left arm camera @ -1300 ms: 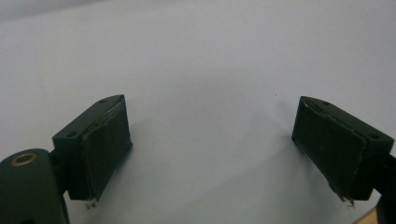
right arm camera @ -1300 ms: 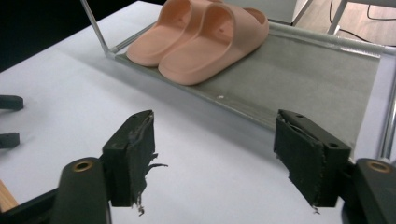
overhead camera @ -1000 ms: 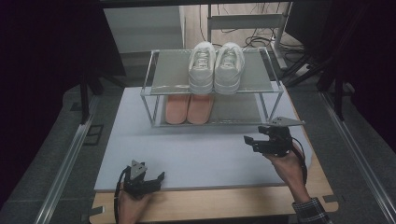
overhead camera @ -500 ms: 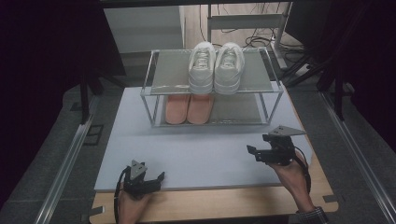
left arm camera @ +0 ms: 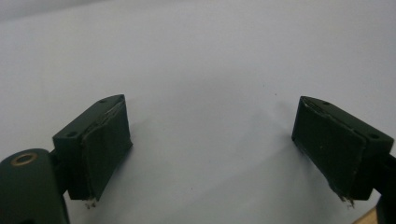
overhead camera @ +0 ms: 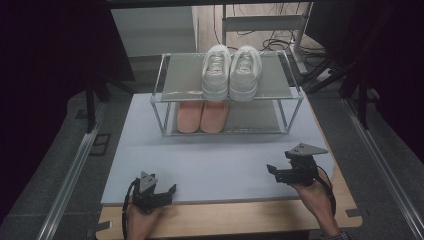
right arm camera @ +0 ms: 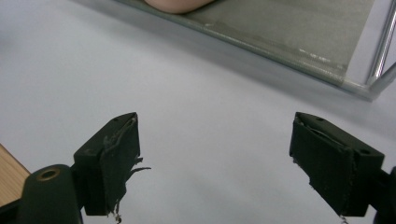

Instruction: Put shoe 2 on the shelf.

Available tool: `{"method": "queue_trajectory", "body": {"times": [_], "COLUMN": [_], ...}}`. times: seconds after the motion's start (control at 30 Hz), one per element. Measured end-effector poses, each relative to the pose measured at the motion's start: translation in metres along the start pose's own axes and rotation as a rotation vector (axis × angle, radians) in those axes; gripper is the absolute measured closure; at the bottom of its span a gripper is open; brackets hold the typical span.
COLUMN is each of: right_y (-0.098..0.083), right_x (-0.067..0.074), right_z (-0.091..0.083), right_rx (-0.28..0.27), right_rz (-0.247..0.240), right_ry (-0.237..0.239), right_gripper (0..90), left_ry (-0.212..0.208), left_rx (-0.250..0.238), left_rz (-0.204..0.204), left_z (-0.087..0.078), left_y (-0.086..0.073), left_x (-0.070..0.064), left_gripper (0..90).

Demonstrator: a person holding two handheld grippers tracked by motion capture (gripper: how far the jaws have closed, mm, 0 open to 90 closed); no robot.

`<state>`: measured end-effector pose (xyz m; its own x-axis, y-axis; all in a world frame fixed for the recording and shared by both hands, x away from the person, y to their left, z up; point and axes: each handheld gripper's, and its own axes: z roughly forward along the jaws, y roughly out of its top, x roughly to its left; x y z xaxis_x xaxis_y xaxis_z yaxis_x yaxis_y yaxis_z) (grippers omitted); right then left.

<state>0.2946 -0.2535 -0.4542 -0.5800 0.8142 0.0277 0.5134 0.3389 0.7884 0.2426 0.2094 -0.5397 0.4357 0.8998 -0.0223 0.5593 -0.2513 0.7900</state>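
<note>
The right hand-held gripper (overhead camera: 280, 173) hovers low over the pale sheet on the table (overhead camera: 225, 160), its jaws spread wide with nothing between them, having just been opening. Ahead of it and to its left stands the two-tier shoe rack (overhead camera: 292, 97). The white sneakers (overhead camera: 230, 72) sit side by side on the top shelf and the pink shoes (overhead camera: 201, 116) below, long axes running front to back, one end of each at the near edge. The left hand-held gripper (overhead camera: 162, 192) rests near the table's front edge, jaws also wide apart and empty.
</note>
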Motion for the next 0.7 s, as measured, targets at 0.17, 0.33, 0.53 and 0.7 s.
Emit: {"method": "queue_trajectory", "body": {"times": [0.17,0.33,0.53,0.7], "right_y": [-0.009,-0.021,-0.034,-0.042], "right_x": [0.002,0.006,0.011,0.016], "right_z": [0.004,0.011,0.019,0.024], "right_rx": [0.014,0.030,0.040,0.043], "right_rz": [-0.001,0.004,-0.012,-0.033], "right_ry": [0.000,0.008,0.004,-0.004], "right_gripper": [16.2,15.6,15.3,15.2], "left_ry": [0.000,0.000,0.000,0.000], "left_rx": [0.000,0.000,0.000,0.000], "left_rz": [0.000,0.000,0.000,-0.001], "left_z": [0.000,0.000,0.000,0.000], "left_y": [0.000,0.000,0.000,0.000], "left_x": [0.000,0.000,0.000,0.000], "left_gripper": [11.5,11.5,11.5,11.5]}}
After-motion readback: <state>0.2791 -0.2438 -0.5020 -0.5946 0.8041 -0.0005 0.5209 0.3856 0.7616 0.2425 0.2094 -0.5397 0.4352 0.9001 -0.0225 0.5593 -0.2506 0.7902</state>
